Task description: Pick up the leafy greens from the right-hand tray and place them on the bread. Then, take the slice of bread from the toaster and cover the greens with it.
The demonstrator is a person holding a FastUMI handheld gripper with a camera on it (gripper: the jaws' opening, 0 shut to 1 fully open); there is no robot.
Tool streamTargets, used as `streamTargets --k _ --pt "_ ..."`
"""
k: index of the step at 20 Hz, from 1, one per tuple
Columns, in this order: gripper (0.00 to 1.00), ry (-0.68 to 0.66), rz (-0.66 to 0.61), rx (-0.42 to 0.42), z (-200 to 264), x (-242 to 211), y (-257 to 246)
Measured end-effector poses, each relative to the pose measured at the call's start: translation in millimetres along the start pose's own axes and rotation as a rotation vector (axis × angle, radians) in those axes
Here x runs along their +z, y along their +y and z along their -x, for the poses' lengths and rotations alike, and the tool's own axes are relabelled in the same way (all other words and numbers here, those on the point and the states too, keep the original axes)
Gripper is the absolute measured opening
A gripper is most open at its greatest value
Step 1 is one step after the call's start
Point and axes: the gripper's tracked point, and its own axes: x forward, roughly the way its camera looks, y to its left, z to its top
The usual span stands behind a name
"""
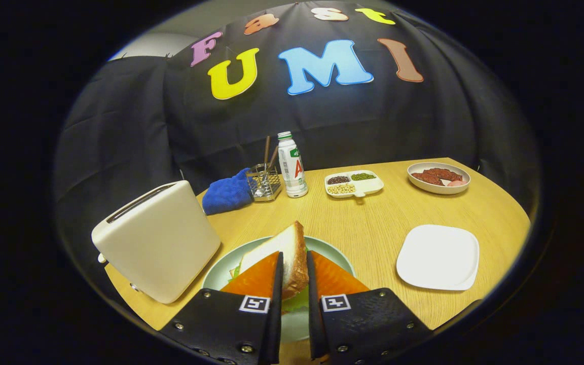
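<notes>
Tongs (294, 284) clamped on bread slice (292, 253), held tilted over green plate (337, 259) near the counter's (373, 223) front edge; leafy greens (297, 304) beneath. Covering step apparently in hand: lowering flat, then release. Beyond: toaster (157, 241) left, white tray (439, 256) right.

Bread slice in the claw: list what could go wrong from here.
1. The claw pinches the bread on edge, tilted above the greens; released so, it may fall askew rather than cover them.
2. The squeeze may dent the soft slice.
3. The toaster stands close beside the plate; a sideways swing could knock it.
</notes>
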Motion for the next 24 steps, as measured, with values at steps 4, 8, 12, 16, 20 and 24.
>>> streamTargets --k 4,8,12,16,20,24 --pt "0.24 -0.004 -0.036 -0.005 -1.4 6.3 -15.0" --pt "0.28 -0.016 0.063 -0.036 -6.8 8.8 -24.7" --pt "0.39 -0.058 0.106 -0.025 -6.1 8.6 -26.0" --pt "0.39 -0.173 0.146 -0.051 15.5 47.2 -43.6" --pt "0.39 -0.3 0.138 -0.036 46.5 89.8 -79.7" --pt "0.39 -0.277 0.044 -0.043 59.1 102.6 -136.2"
